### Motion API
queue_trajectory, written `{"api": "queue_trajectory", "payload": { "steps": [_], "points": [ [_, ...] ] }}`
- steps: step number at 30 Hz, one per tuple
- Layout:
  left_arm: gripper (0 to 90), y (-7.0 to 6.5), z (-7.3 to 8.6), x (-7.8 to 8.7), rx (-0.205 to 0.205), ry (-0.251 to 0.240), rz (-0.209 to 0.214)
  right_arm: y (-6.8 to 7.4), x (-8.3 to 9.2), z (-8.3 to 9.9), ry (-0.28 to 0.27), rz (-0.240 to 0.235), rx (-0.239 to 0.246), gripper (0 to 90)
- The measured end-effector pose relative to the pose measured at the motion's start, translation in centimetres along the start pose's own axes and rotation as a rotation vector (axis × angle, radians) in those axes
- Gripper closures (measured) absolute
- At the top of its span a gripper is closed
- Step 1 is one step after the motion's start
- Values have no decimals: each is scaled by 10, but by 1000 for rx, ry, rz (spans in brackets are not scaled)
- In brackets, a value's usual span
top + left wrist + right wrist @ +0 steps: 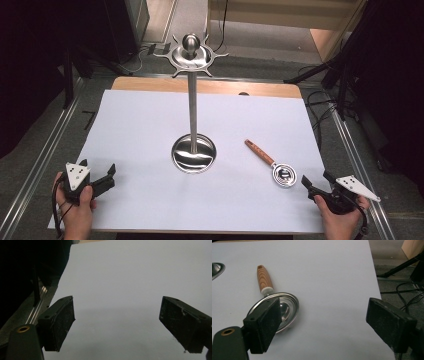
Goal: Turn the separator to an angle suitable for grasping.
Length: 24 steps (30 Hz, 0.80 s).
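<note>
A small metal ladle with a wooden handle (270,163) (274,302) lies flat on the white sheet, right of centre, bowl toward me. A tall steel utensil stand (193,100) rises from a round base (194,154) at the middle, with hooked arms at its top. My right gripper (316,181) (324,325) rests near the front right corner, open, just right of the ladle's bowl and holding nothing. At the front left, my left gripper (97,170) (117,325) is open over bare sheet.
The white sheet (150,125) covers a wooden table (150,84) edged by metal rails (40,165). Cables and dark tripod legs (345,85) lie on the floor at the right and back. The stand's base edge (217,268) shows at the right gripper view's left.
</note>
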<state>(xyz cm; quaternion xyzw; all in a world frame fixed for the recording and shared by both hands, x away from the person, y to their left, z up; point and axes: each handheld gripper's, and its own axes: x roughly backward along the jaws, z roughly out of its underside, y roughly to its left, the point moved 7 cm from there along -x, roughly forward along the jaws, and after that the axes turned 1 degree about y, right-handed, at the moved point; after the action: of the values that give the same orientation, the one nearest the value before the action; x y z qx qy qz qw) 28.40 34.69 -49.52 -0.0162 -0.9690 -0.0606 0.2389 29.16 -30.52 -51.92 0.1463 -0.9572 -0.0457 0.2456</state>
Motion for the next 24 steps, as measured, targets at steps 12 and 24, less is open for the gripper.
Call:
{"api": "queue_trajectory", "payload": {
  "steps": [12,24],
  "points": [
    [141,0,0,0,8,-9,5,-1,-3,1,30,4,-13,146],
    [139,0,1,-3,5,25,-3,-1,-2,1,23,1,-12,162]
  ]
}}
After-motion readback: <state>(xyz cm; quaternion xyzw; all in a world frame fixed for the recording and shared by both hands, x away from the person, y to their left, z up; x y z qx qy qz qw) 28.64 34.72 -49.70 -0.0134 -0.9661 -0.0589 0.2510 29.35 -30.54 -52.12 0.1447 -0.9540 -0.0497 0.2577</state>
